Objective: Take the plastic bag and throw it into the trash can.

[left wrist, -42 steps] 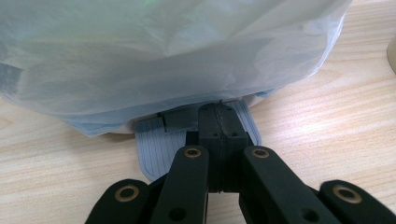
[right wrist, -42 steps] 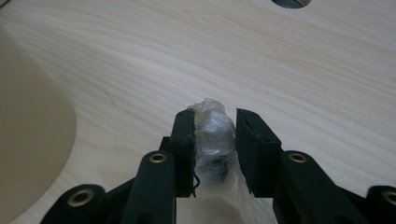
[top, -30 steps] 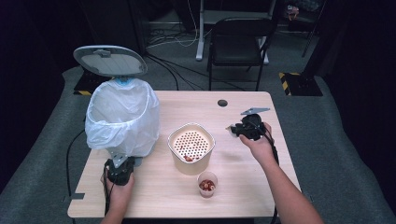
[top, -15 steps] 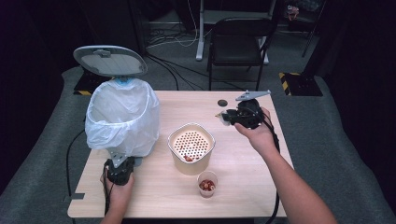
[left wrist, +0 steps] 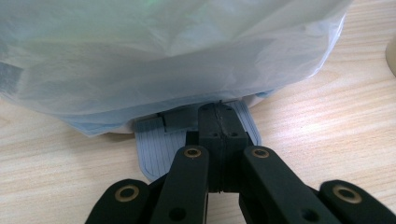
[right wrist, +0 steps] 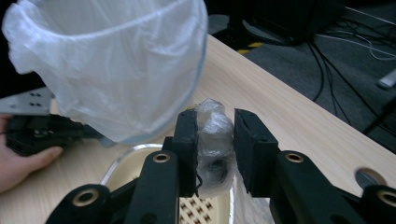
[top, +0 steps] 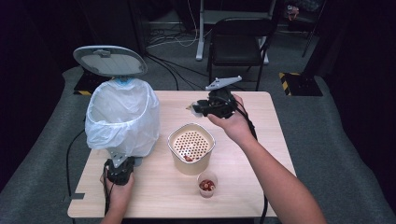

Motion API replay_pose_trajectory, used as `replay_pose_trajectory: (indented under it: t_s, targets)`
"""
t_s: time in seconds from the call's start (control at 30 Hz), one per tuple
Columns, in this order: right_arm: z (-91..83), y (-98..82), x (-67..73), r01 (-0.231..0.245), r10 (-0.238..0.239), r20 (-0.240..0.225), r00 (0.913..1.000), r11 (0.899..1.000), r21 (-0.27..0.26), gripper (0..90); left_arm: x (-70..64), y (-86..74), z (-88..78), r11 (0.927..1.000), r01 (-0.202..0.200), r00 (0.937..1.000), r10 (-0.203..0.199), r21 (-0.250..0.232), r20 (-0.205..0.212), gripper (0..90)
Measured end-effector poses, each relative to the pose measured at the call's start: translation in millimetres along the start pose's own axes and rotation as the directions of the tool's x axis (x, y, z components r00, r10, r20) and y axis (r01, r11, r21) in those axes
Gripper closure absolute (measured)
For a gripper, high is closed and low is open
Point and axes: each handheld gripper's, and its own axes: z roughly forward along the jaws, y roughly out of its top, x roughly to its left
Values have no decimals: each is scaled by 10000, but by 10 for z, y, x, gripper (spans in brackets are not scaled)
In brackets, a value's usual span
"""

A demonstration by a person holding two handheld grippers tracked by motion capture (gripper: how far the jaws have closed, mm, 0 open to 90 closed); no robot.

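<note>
on the worktop [top: 280, 154] a pedal bin [top: 122, 119] lined with a bag stands at the left, its lid [top: 109, 60] raised behind it. a perforated container [top: 191, 147] sits at the middle, right of the bin, and a small cup [top: 207, 184] stands before it, nearer the person. the left gripper [top: 119, 169] lies at the bin's front foot, its jaws on the pedal [left wrist: 159, 140]. the right gripper [top: 212, 106] hangs above the worktop behind the container, a crumpled wrapper [right wrist: 212, 135] between its jaws. a chair [top: 238, 44] stands beyond the worktop.

Right tongs [top: 194, 110]: raised off the table [top: 275, 140], shifted toward the bin [top: 122, 116].
Load: apparently a crumpled plastic wad [right wrist: 214, 135], carried along.
</note>
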Motion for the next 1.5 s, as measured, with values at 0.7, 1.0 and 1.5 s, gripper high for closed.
replay_pose_trajectory:
  t_s: [0.7, 1.0, 1.5]
  targets:
    - [366, 507, 350, 519, -582, -1164, 9915, 9971, -564, 707, 9, 2, -2, 9999, -118, 9999, 118, 32, -41, 900]
    - [493, 649, 514, 628, -755, -1603, 9842, 9946, -828, 709, -8, -1, 9, 9998, 106, 9999, -107, -158, -38, 900]
    - [863, 889, 829, 1009, -1184, -1939, 9738, 9901, -978, 711, 14, 5, 1, 9997, -216, 9997, 216, -67, -98, 900]
